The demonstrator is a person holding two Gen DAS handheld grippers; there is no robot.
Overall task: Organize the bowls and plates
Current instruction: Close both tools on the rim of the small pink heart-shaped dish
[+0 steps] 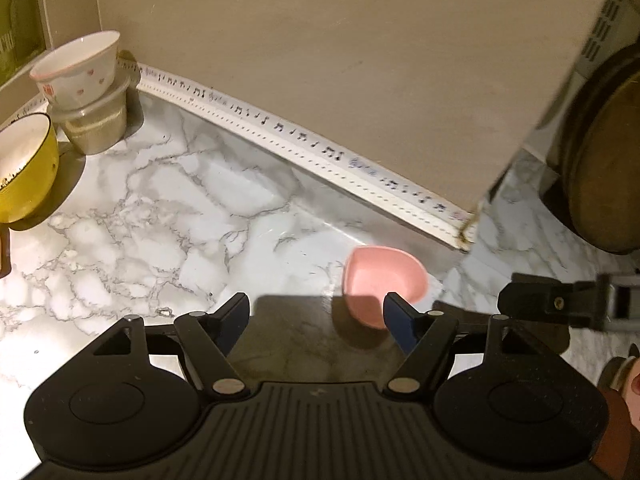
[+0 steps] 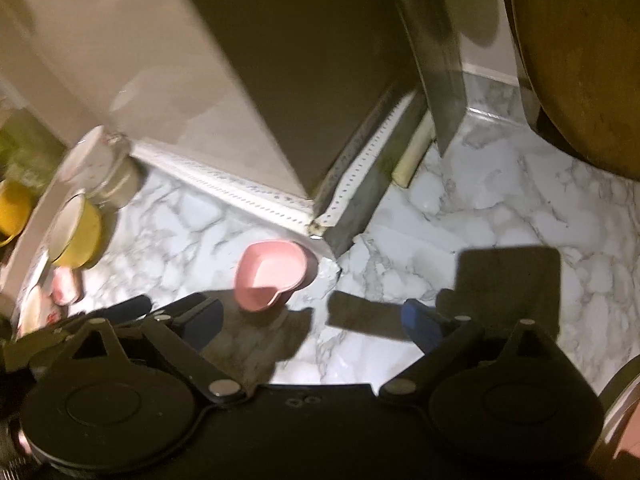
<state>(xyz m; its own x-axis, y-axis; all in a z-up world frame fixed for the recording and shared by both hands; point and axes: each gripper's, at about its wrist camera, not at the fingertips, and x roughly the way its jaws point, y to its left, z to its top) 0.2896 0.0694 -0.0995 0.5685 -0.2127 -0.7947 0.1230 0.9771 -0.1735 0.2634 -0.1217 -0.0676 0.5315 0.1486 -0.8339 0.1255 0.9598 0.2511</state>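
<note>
From the left wrist, we see our left tongs [image 1: 316, 316] standing wide apart with nothing between the pads. The pink heart-shaped bowl [image 1: 382, 282] sits on the marble desk [image 1: 160, 208] just ahead and to the right of the gap, its near edge hidden behind the right finger [image 1: 400, 320]. Its point aims back toward us and its lobes away, so the long axis runs roughly along the tongs' line. Far ahead on the left stand a yellow bowl [image 1: 24, 168] and a white bowl [image 1: 78, 68] stacked on a grey cup [image 1: 98, 122]. The right tongs' tip [image 1: 556, 300] shows at the right edge.

From the right wrist, the right tongs [image 2: 316, 320] are spread wider and grip nothing. Here the pink bowl [image 2: 272, 274] lies just ahead and left of centre, beside the left finger [image 2: 200, 318], fully in sight. We judge the left tongs nearer. This blurred view alone shows the wall corner behind the bowl.
</note>
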